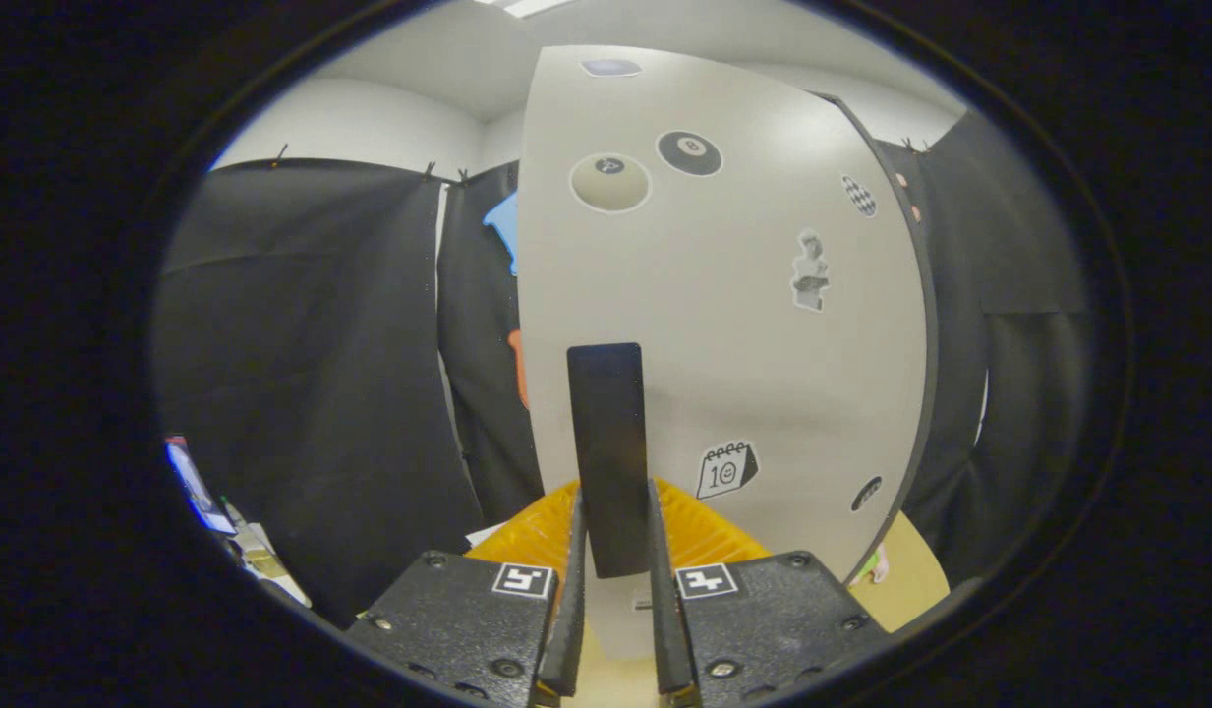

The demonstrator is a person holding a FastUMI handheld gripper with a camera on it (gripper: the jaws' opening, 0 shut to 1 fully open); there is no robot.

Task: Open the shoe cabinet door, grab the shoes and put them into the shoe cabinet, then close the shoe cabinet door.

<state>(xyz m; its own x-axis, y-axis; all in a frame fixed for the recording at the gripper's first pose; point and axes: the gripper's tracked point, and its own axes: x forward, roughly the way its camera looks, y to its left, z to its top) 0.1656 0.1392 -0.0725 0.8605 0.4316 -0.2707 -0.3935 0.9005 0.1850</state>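
The white shoe cabinet door [723,324], dotted with stickers, stands right in front of me. A dark upright handle [607,442] juts from it. My gripper [615,560] is shut on this handle, one finger pressing each side of its lower end. The door's right edge [925,324] shows as a dark line curving down.
Black cloth [301,393] hangs as the booth wall to the left and right of the door. Some small clutter [242,536] lies low at the left. A pale wooden floor [910,580] shows below the door at the right.
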